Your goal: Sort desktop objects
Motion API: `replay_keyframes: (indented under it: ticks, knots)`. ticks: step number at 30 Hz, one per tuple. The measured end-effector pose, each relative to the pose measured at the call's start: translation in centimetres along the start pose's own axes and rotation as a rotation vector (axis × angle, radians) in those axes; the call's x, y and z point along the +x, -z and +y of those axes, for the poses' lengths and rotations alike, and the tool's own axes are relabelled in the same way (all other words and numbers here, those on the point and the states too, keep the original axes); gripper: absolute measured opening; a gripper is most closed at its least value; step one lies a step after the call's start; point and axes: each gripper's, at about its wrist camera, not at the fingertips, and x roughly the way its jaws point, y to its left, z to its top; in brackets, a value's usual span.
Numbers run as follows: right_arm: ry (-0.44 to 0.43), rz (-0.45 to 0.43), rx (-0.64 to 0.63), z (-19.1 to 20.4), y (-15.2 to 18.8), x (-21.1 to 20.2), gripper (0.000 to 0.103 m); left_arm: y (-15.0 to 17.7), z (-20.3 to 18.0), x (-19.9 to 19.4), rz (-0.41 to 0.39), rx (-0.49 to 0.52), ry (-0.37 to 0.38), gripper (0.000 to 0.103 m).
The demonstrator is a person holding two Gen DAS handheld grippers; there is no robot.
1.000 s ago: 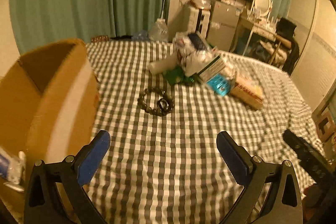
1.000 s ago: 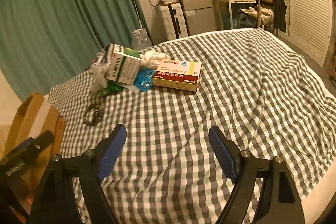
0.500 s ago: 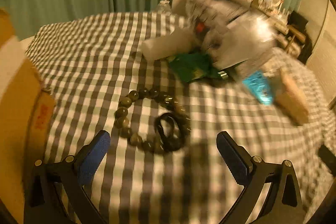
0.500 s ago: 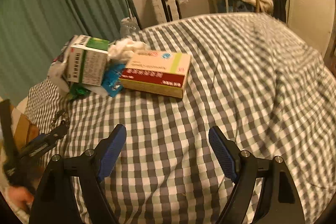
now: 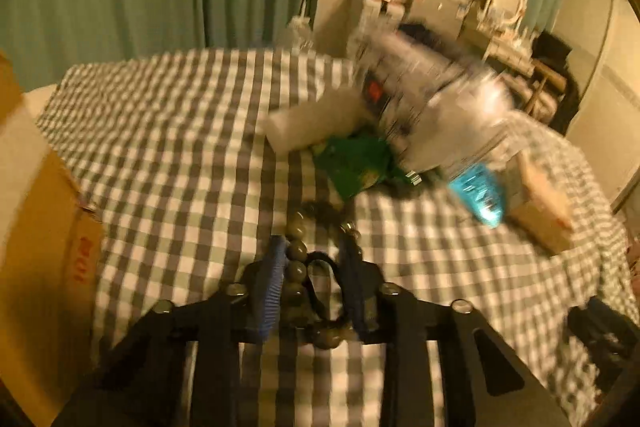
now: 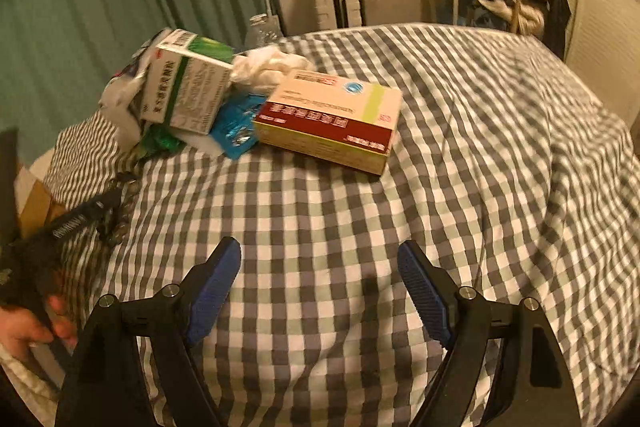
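My left gripper [image 5: 312, 247] is shut on a bead bracelet [image 5: 297, 251] and a black hair tie [image 5: 320, 263] on the checked cloth. The beads bunch between the blue pads. In the right wrist view the left gripper [image 6: 96, 211] is at the far left, over the bracelet [image 6: 124, 219]. My right gripper [image 6: 320, 259] is open and empty above the cloth. Ahead of it lie a red and cream box [image 6: 328, 119], a green and white box [image 6: 184, 83], a blue packet [image 6: 236, 127] and a white tissue wad [image 6: 268, 67].
A cardboard box [image 5: 36, 235] stands at the left edge of the bed. The pile also holds a green packet [image 5: 356, 163] and a white tube [image 5: 308, 125]. The checked cloth [image 6: 480, 147] spreads to the right. Furniture and curtains stand behind.
My left gripper has dropped onto the bracelet and hair tie and shut on them. My right gripper has moved forward toward the red and cream box, still open.
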Motion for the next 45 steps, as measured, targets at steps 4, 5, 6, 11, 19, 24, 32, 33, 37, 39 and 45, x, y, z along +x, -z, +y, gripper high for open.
replay_keyframes:
  ticks: [4,5,6,11,19,24,32,33,37,39,45]
  knots:
    - [-0.003,-0.003,-0.012,0.6,0.3,-0.6,0.081,0.5,0.0,-4.3,-0.049,0.029,0.065,0.012]
    - [-0.003,-0.003,-0.014,0.7,0.4,-0.7,0.081,0.6,0.0,-4.9,-0.045,0.035,0.077,0.010]
    - [-0.001,-0.006,-0.017,0.9,0.5,-0.9,0.081,0.7,0.1,-5.4,-0.040,0.035,0.087,0.010]
    - [-0.012,-0.015,-0.024,1.4,0.7,-1.8,0.081,1.6,1.2,-6.5,-0.026,0.022,0.069,0.006]
    - [-0.034,-0.017,-0.070,2.6,0.8,-2.1,0.081,2.8,0.3,-4.2,0.024,0.021,0.056,0.009]
    - [-0.018,0.006,-0.089,2.6,0.9,-1.1,0.081,1.6,-0.6,-1.0,0.032,0.028,0.091,0.009]
    - [-0.030,0.009,-0.048,1.7,0.4,0.1,0.081,1.4,-1.1,3.3,0.084,0.089,0.083,0.021]
    - [-0.037,0.009,-0.045,1.7,0.3,0.2,0.081,1.5,-1.0,3.2,0.077,0.095,0.101,0.002]
    - [-0.105,0.014,-0.014,2.2,0.1,0.2,0.081,1.7,-0.4,1.3,0.012,0.089,0.144,0.002]
    - [-0.159,0.008,-0.001,3.1,-0.1,0.2,0.081,1.8,0.2,-0.5,-0.036,0.062,0.150,0.002]
    - [-0.268,0.003,-0.073,8.4,-1.4,1.8,0.080,3.9,2.1,-4.8,-0.100,-0.008,0.018,0.002]
